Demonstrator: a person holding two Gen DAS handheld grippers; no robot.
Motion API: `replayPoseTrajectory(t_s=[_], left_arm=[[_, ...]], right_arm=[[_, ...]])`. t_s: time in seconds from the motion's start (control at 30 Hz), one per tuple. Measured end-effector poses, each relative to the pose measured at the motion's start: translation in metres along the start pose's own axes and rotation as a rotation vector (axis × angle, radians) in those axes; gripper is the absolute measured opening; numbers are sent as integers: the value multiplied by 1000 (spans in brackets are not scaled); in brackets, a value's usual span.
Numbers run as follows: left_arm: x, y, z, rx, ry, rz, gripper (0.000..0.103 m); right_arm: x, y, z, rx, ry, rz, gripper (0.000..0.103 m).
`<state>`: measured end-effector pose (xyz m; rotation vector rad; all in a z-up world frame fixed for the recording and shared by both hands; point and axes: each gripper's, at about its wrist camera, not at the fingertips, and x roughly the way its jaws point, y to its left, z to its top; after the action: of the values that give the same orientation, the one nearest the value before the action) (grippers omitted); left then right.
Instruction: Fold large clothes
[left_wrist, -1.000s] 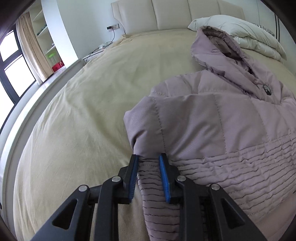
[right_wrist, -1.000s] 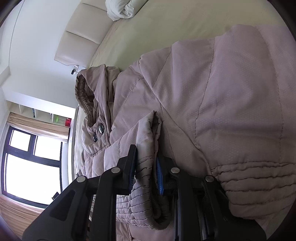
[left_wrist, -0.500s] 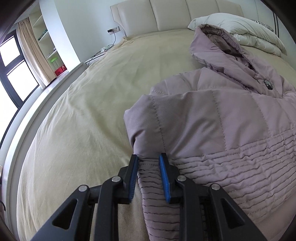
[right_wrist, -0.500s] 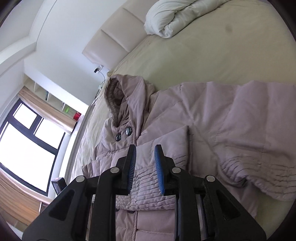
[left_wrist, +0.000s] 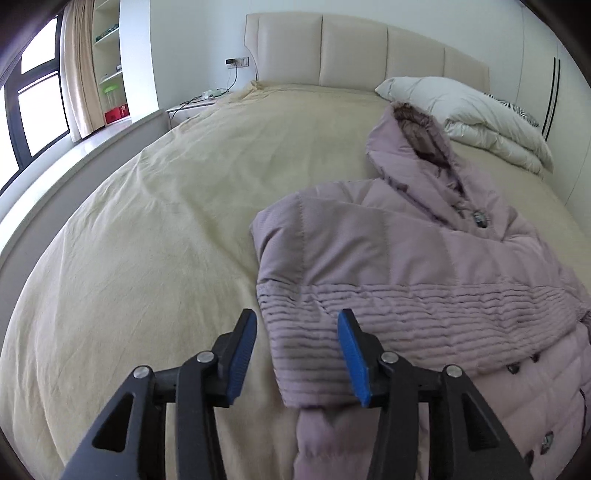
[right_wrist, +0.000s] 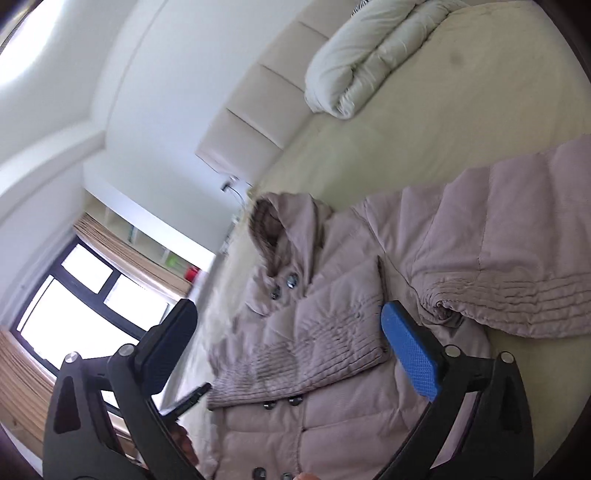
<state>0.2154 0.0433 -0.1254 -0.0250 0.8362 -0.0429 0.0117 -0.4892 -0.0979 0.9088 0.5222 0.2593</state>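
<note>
A mauve quilted hooded coat (left_wrist: 424, 258) lies on the bed, front up, buttons showing. Its left sleeve is folded across the chest, ribbed cuff (left_wrist: 314, 350) near me. My left gripper (left_wrist: 297, 354) is open and empty, its jaws standing just above the cuff's edge. In the right wrist view the coat (right_wrist: 332, 332) shows with the folded sleeve (right_wrist: 325, 343) on its chest and the other sleeve (right_wrist: 517, 251) stretched out to the right. My right gripper (right_wrist: 291, 354) is wide open and empty, raised above the coat.
The beige bed sheet (left_wrist: 166, 240) spreads wide to the left of the coat. A white folded duvet (left_wrist: 472, 114) lies by the padded headboard (left_wrist: 351, 55). A window and shelves stand at the left wall (left_wrist: 40, 96).
Both grippers opened and let go of the coat: the left released the sleeve cuff, the right released the fabric it held. Both pulled back and up; the sleeve now rests folded on the chest.
</note>
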Motion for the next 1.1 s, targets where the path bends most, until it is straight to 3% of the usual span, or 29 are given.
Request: replayPoseTrajectory(t_s=[0.1,0.2,0.3,0.4,0.5,0.6,0.7,0.77,0.87,0.9,1.0,1.1], left_arm=[[-31,-13,-20,3,-21,-51,49],[-64,-25,-41,15,-43,-117,49],[-87,-30,-62,-3,-48,-168,60],[-96,-31,-78,-36,-20,-203,61],[-102,-36,-88,-46,-6,-212,61],[-103,-40,-91,-54,17,-227,61],[-105,-44,-94,-52,23,-236,61],[-107,-48,-95,-47,26,-242,61],[-107,-50,-97,-52,38,-259,61],[-107,-51,-97,-52,42,-260,61],[-107,-51,-97,-58,45,-264,61],[-107,-48,-94,-67,41,-274,61]], right_arm=[[-34,-4,-1,-4,14,-46,102],[-84,-32,-2,71,-15,-70,102],[-158,-89,-3,238,-133,-152,102],[-226,-145,-15,440,-274,-271,102],[-279,-186,-31,597,-412,-302,102],[-310,-214,-41,694,-525,-309,100],[-317,-237,-38,755,-554,-302,93],[-316,-242,-25,731,-556,-325,91],[-311,-248,-5,693,-532,-351,81],[-309,-252,0,689,-522,-364,73],[-302,-259,9,693,-485,-441,32],[-298,-244,19,612,-467,-496,31]])
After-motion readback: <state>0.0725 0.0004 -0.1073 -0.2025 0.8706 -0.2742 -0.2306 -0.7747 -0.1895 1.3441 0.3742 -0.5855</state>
